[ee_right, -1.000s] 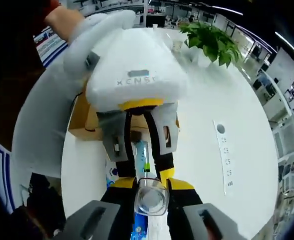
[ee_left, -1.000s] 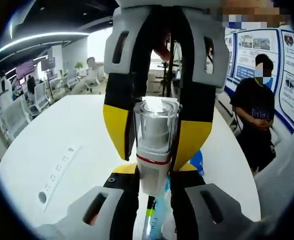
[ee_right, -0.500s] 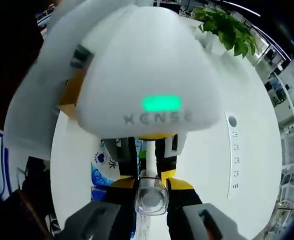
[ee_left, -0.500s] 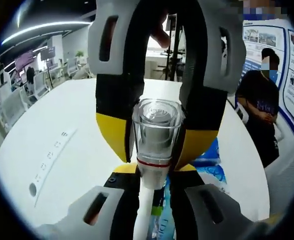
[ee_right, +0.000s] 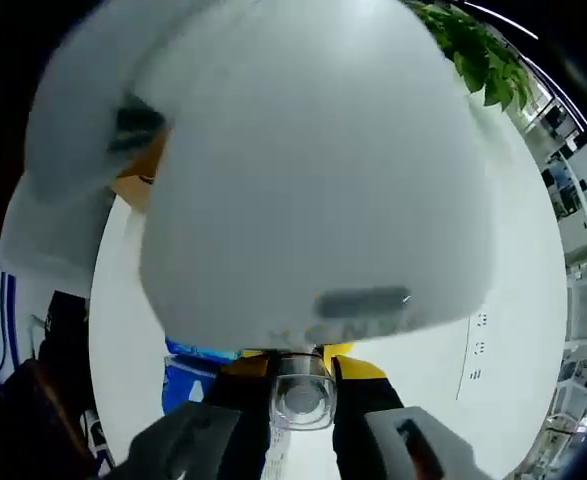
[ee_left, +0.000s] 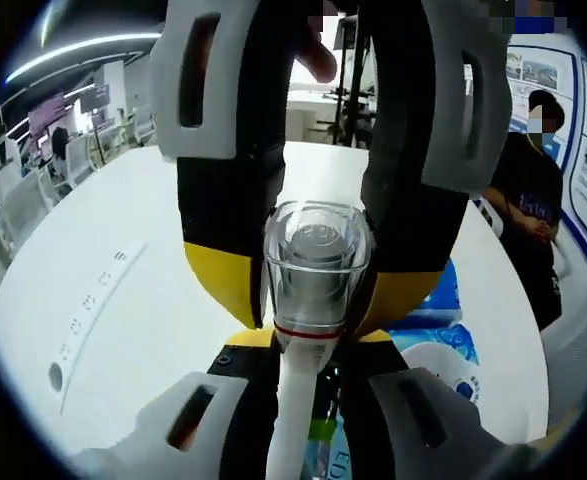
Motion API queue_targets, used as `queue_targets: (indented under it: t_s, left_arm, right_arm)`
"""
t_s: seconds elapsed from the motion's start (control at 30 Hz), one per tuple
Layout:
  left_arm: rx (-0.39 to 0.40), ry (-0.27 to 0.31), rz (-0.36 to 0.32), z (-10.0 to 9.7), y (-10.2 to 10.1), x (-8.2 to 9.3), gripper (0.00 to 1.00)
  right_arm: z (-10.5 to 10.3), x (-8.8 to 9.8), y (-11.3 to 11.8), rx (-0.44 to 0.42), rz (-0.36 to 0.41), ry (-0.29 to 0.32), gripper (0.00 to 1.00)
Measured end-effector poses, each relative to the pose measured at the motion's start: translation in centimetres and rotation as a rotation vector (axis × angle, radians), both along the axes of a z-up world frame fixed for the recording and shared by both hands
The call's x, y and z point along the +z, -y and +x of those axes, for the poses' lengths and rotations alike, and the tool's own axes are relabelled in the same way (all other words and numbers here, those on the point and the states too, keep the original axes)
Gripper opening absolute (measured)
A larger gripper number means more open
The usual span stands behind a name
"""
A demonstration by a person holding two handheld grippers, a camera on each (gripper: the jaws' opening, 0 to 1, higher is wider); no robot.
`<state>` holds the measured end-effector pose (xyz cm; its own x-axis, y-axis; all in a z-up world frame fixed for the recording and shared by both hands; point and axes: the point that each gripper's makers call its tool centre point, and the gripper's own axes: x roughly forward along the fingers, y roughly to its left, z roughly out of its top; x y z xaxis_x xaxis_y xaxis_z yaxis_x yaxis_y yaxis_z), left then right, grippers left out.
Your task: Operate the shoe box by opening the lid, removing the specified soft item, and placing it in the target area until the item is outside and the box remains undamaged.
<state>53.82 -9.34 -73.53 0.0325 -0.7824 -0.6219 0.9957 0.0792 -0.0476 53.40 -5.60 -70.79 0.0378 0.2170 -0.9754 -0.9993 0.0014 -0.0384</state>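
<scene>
Up close, both grippers clamp one white tube with a clear plastic cap point(ee_left: 316, 265): left gripper point(ee_left: 308, 350) low, right gripper point(ee_right: 303, 385) opposite, its white housing blocking the round white table point(ee_right: 533, 300).

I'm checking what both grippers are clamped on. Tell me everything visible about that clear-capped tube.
The tube has a clear, ribbed plastic cap, a thin red ring beneath it and a white body running down. The right gripper pinches the cap from above between yellow-tipped jaws; the left gripper holds the body. It hangs above the white table.
</scene>
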Motion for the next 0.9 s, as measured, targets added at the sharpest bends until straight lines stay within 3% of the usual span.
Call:
queue_targets:
  t_s: [0.47,0.9]
  left_arm:
    - [-0.014,0.007,0.021,0.7,0.1,-2.0,0.2]
    - [0.003,0.034,0.016,0.8,0.6,-1.9,0.2]
  right_arm:
    - [-0.2,-0.8,0.2,-0.005,0.008,-0.005,0.18]
    - [0.5,-1.3,0.6,0.004,0.003,0.011,0.18]
